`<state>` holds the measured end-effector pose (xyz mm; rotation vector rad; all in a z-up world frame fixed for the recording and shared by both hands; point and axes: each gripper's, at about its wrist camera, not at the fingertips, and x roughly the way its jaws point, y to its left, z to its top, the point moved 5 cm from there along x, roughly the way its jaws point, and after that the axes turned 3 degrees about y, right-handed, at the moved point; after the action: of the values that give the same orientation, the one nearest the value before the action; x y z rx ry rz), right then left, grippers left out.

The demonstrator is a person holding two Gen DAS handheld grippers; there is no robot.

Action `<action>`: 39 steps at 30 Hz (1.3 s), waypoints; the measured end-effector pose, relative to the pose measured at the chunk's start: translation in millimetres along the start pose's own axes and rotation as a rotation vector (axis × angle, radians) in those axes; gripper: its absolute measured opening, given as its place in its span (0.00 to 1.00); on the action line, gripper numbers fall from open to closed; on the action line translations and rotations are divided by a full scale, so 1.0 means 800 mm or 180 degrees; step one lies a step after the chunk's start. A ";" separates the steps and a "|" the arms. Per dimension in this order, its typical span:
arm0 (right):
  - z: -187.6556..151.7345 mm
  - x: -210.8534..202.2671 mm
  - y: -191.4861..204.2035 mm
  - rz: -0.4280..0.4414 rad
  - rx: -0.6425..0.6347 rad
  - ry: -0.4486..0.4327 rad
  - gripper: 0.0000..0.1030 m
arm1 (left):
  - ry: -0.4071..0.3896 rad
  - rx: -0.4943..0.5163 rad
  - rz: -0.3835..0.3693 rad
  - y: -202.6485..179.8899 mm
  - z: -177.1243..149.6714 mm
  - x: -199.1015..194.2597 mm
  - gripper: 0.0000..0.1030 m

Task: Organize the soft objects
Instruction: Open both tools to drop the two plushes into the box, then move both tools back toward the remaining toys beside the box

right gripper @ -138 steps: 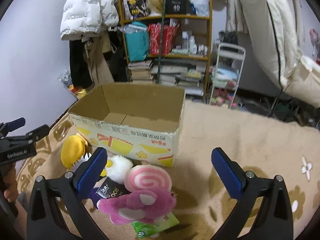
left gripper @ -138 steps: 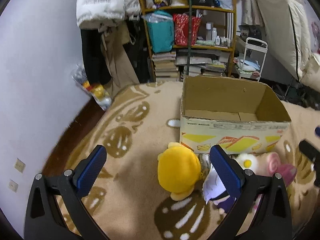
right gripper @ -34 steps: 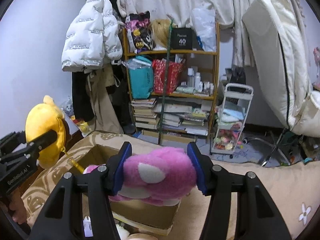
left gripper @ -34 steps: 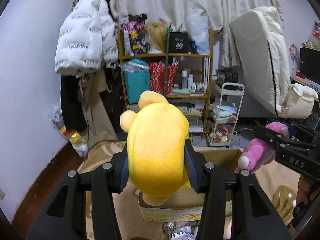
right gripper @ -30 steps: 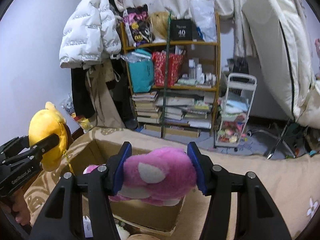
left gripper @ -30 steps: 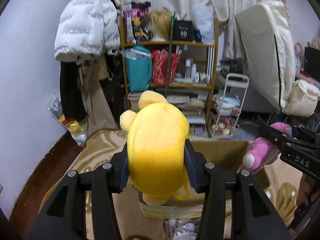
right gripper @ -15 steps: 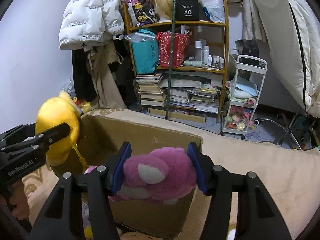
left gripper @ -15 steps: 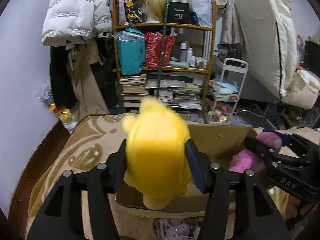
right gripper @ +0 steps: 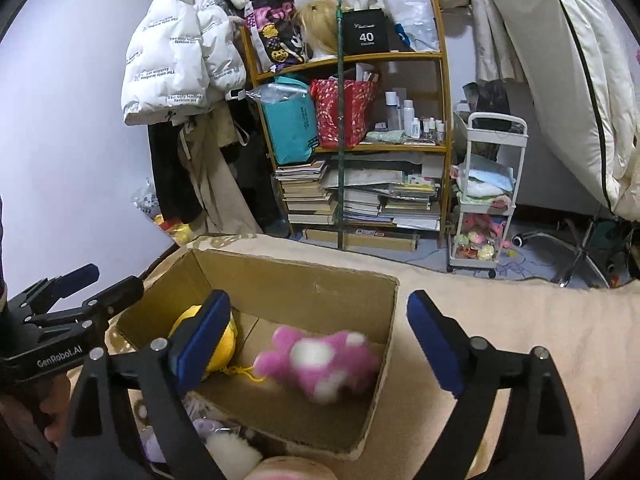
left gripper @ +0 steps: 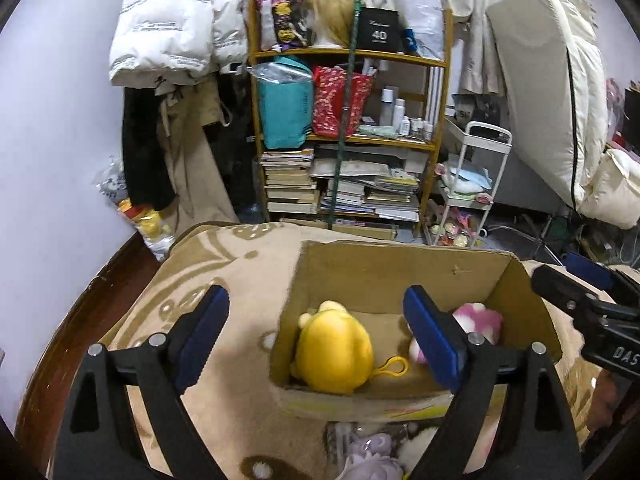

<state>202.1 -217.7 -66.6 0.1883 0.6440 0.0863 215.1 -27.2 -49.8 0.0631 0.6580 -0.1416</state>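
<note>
Both plush toys left their grips: the left gripper (left gripper: 316, 342) and right gripper (right gripper: 320, 344) were opening with nothing between the pads, and the yellow plush (left gripper: 334, 356) and pink plush (right gripper: 320, 364) had dropped inside the cardboard box (left gripper: 384, 276).

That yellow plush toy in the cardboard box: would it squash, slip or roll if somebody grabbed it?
The yellow plush toy looks fuzzy and stuffed, so it would probably squash under the pads rather than slip. Rounded, it might tip over when nudged, though the cardboard box wall should stop it. Its loop cord looks floppy.
</note>
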 end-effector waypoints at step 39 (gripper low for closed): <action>-0.069 -0.155 0.024 -0.0083 0.0051 -0.0024 1.00 | 0.0155 -0.0064 0.0086 0.026 -0.092 -0.167 0.93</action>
<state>69.5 -208.1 -33.2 0.1956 0.6396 0.0553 69.0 16.0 -26.0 0.0561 0.7068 -0.1077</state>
